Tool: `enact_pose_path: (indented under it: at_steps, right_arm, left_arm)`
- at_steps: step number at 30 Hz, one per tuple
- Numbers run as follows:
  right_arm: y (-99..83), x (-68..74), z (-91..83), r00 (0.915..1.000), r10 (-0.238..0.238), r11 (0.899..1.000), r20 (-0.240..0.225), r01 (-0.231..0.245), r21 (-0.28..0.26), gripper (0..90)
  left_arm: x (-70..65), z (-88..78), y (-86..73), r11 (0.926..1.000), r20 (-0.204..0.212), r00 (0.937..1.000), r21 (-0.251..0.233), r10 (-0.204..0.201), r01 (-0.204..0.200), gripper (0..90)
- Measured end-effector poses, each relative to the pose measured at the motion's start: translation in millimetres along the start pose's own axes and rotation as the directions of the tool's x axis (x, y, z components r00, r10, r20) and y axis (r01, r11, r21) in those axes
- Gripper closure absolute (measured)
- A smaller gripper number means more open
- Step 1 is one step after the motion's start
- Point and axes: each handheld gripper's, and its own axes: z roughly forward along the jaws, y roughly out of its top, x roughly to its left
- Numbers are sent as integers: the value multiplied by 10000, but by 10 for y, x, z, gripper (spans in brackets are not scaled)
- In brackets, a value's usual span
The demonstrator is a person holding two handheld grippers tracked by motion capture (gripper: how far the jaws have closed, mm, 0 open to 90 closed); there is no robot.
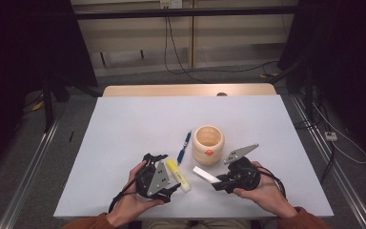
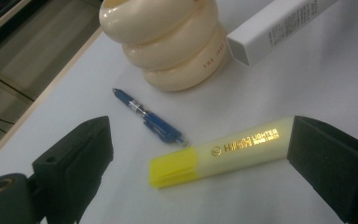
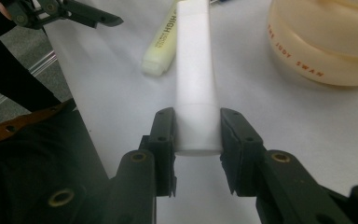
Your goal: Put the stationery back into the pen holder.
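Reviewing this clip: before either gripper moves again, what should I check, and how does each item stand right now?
1. Right gripper shut on the white stick: ok.
2. Left gripper open around the highlighter: ok.
3. Highlighter flat on the table: ok.
4. Cream holder upright, mouth open: ok.
5. Blue pen apart from both grippers: ok.
6. Holder empty inside: cannot tell.

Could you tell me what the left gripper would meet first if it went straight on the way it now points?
Probably the yellow highlighter, lying between the open left gripper jaws; its end is at the right jaw. Beyond lie the blue pen and cream ringed cup.
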Motion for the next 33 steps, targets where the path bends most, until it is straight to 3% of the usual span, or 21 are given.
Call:
enact_pose_path:
  at_steps: [3, 4, 8, 12, 13, 17, 20, 22, 26, 29, 30, 33]
  right_arm:
    - [34, 19, 20, 10000, -24, 10000, -72, 24, -25, 682]
    - [46, 24, 28, 10000, -3, 10000, -77, 3, -30, 682]
    - [124, 69, 78, 9999, -82, 10000, -150, 83, 27, 682]
    - [206, 99, 128, 9997, 36, 10000, -225, -34, 81, 682]
    - [221, 96, 139, 9997, 76, 9999, -252, -73, 103, 682]
    - [300, 102, 197, 9994, 116, 9999, -337, -112, 114, 682]
    - [361, 128, 221, 9992, 15, 10000, -401, -12, 77, 682]
    - [400, 146, 224, 9989, -70, 10000, -453, 73, 52, 682]
    - [462, 184, 234, 9983, 97, 9998, -578, -87, 173, 682]
    - [497, 186, 250, 9981, 32, 9998, -612, -21, 180, 682]
    - [509, 187, 248, 9981, 99, 9997, -614, -86, 208, 682]
    - [551, 193, 234, 9984, 63, 9998, -557, -52, 204, 682]
  left_arm:
    - [-10, -24, 5, 9999, -195, 9998, 112, 29, -27, 88]
    - [-22, -36, 9, 9995, -436, 9989, 272, 157, -145, 91]
    - [-79, -123, 13, 9982, -763, 9957, 319, 533, -510, 95]
    - [-124, -149, 1, 9951, -1013, 9904, 411, 939, -901, 103]
    - [-133, -143, -3, 9930, -1181, 9866, 475, 1128, -1079, 108]
    - [-154, -103, -21, 9903, -1214, 9838, 587, 1323, -1259, 125]
    - [-181, -96, -11, 9810, -1423, 9720, 799, 1870, -1770, 138]
    - [-204, -94, 2, 9776, -1346, 9695, 767, 2049, -1960, 167]
    - [-236, -94, 38, 9605, -1603, 9491, 1082, 2713, -2563, 199]
    - [-233, -67, 66, 9527, -1595, 9415, 1163, 2970, -2808, 230]
    - [-227, -56, 72, 9523, -1551, 9421, 1194, 2974, -2809, 233]
    - [-199, 7, 92, 9421, -1677, 9298, 1313, 3278, -3084, 235]
